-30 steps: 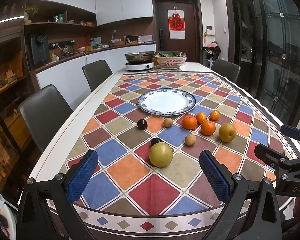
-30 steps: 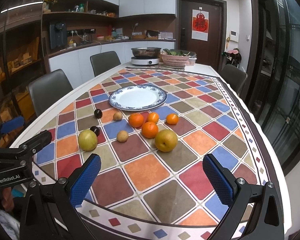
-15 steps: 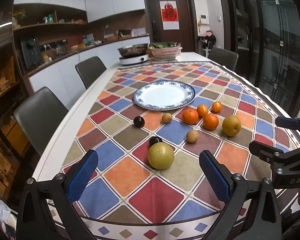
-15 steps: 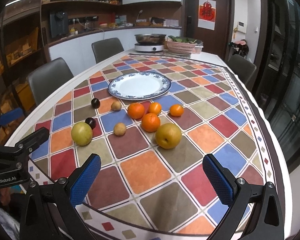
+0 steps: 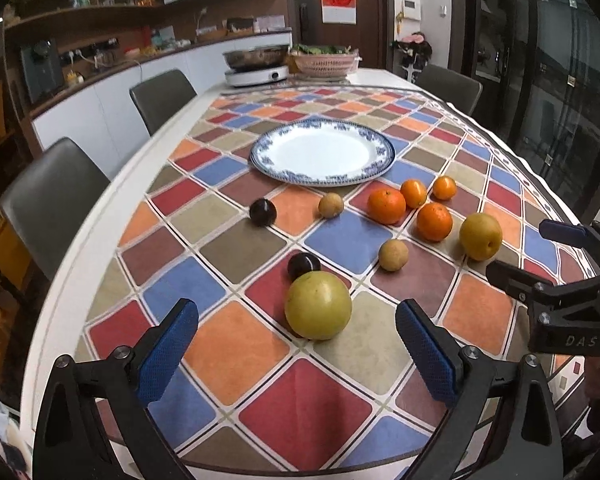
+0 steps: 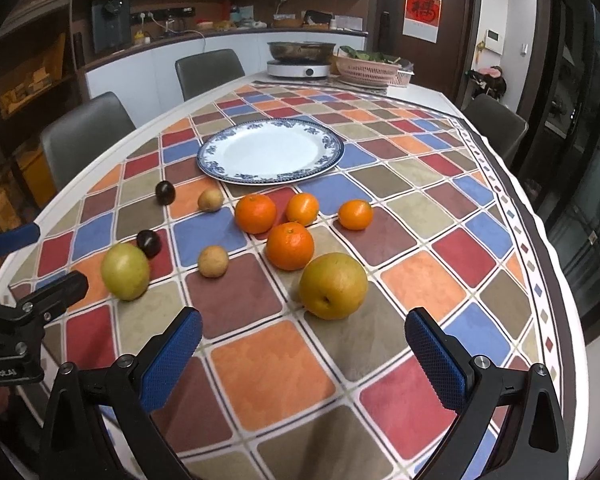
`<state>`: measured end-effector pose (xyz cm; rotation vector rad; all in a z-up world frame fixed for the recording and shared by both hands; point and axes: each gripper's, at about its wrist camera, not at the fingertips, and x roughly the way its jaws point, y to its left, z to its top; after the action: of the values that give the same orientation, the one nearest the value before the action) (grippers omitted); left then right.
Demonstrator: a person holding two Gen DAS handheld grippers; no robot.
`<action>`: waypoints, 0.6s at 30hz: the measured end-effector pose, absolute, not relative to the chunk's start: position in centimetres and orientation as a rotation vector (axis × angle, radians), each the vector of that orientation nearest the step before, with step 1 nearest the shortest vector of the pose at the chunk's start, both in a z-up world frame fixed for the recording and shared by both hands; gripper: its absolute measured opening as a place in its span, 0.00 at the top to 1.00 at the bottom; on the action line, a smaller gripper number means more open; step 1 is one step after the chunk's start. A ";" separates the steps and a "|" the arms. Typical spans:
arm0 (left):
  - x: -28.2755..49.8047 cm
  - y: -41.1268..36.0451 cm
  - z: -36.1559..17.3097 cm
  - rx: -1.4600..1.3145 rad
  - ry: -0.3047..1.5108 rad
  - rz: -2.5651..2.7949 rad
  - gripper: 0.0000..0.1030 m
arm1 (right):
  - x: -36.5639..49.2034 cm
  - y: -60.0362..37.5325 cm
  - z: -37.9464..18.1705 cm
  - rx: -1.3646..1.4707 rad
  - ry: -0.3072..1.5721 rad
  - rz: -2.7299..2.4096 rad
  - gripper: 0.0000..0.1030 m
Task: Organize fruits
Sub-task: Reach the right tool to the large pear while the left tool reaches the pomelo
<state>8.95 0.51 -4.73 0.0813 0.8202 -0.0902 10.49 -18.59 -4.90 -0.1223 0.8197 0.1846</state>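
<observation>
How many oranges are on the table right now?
4, clustered between the plate and the yellow pear: one leftmost, one behind it, one rightmost, one nearest the pear. None looks hidden.

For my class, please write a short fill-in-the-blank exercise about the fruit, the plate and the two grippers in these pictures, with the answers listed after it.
1. The blue-rimmed plate holds ____ fruit.
2. The number of oranges on the tablecloth is ____.
3. The dark plum sits right behind the ____ pear.
4. The left hand-held gripper and the right hand-held gripper are both ____.

Answers: no; four; green; open
</observation>
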 end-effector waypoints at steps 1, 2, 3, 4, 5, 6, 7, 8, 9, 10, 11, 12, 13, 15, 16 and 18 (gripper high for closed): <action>9.2 0.5 -4.9 0.078 0.829 -0.094 0.05 | 10.8 -18.6 -5.0 -0.120 0.826 0.183 0.02; 9.4 0.5 -5.1 0.075 0.838 -0.095 0.07 | 11.2 -18.7 -5.2 -0.118 0.831 0.181 0.03; 9.7 0.6 -5.4 0.069 0.847 -0.098 0.08 | 11.5 -18.7 -5.3 -0.118 0.836 0.176 0.03; 9.9 0.6 -5.6 0.065 0.855 -0.101 0.08 | 11.8 -18.7 -5.5 -0.122 0.840 0.170 0.05; 10.1 0.7 -5.8 0.062 0.862 -0.102 0.09 | 12.1 -18.8 -5.6 -0.124 0.842 0.166 0.06; 10.3 0.7 -6.0 0.057 0.871 -0.105 0.10 | 12.3 -18.8 -5.8 -0.127 0.844 0.161 0.06; 10.5 0.7 -6.1 0.054 0.875 -0.109 0.12 | 12.5 -18.7 -5.9 -0.131 0.849 0.156 0.07; 10.7 0.6 -6.3 0.054 0.882 -0.114 0.15 | 12.7 -18.7 -6.1 -0.133 0.852 0.152 0.10; 10.9 0.6 -6.5 0.055 0.888 -0.115 0.16 | 12.9 -18.8 -6.3 -0.133 0.856 0.151 0.11; 11.1 0.6 -6.7 0.054 0.894 -0.117 0.18 | 13.2 -18.8 -6.5 -0.135 0.863 0.152 0.13; 11.2 0.5 -6.9 0.052 0.901 -0.120 0.19 | 13.4 -18.8 -6.7 -0.136 0.869 0.151 0.15; 11.4 0.5 -7.1 0.051 0.907 -0.122 0.20 | 13.5 -18.9 -6.8 -0.136 0.874 0.149 0.16; 11.6 0.4 -7.3 0.051 0.914 -0.124 0.21 | 13.7 -18.9 -7.0 -0.134 0.879 0.145 0.16; 11.7 0.4 -7.6 0.051 0.924 -0.128 0.22 | 14.1 -19.1 -7.4 -0.130 0.892 0.139 0.19; 11.8 0.4 -7.8 0.051 0.930 -0.133 0.24 | 14.2 -19.1 -7.5 -0.129 0.898 0.137 0.22; 11.9 0.3 -8.0 0.050 0.940 -0.140 0.27 | 14.6 -19.2 -7.8 -0.126 0.908 0.135 0.24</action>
<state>11.94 0.33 -7.99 0.0500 0.9398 -0.1404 14.55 -19.18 -7.83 -0.1260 0.9081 0.1347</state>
